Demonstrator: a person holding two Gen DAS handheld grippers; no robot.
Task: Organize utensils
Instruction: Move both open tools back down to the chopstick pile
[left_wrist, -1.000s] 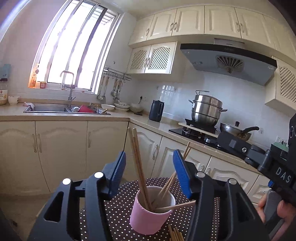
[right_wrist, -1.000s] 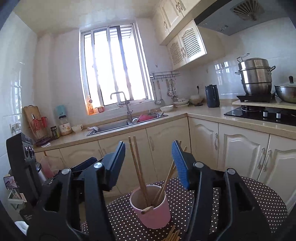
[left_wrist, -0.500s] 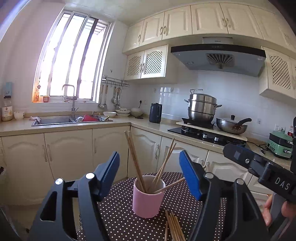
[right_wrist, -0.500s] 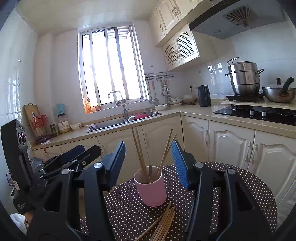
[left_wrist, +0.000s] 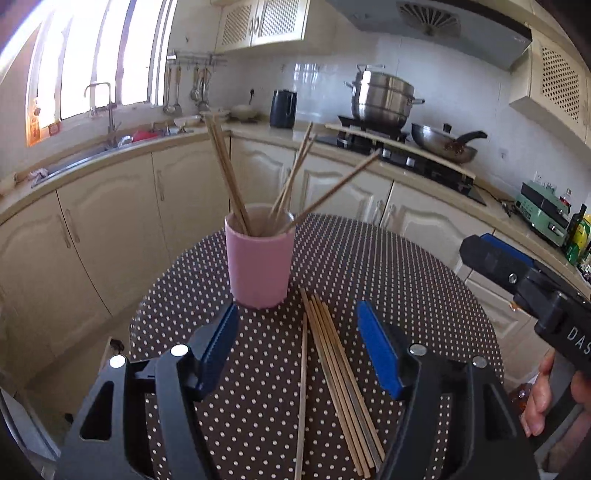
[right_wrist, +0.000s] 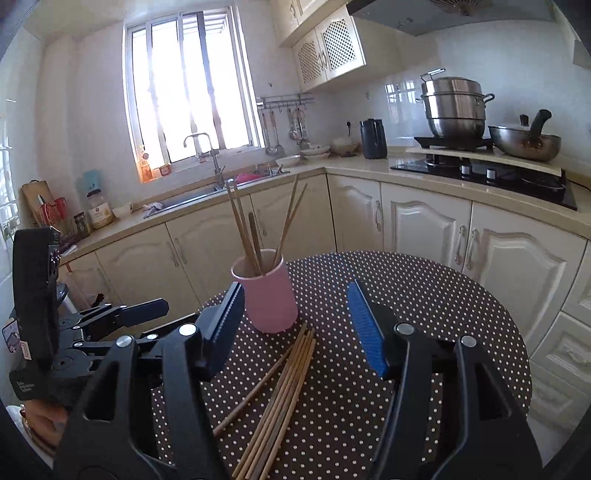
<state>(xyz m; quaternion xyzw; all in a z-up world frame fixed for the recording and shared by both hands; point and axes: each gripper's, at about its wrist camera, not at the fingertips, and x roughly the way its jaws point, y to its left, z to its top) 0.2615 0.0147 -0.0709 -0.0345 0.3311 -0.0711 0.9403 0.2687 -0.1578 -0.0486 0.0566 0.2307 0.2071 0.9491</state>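
Chopsticks (left_wrist: 334, 373) lie loose near the table's (left_wrist: 424, 280) middle, just beside my pink cup (left_wrist: 259, 264) holding others. My left gripper (left_wrist: 297, 347) hangs released, empty; my right gripper (right_wrist: 295, 325) is opening, empty.

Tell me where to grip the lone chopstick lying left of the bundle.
Take the lone chopstick mid-shaft from above, jaws across it. It lies flat on the dotted table, apart from the bundle, so the left hand-held gripper, open over it, probably clears its neighbours.
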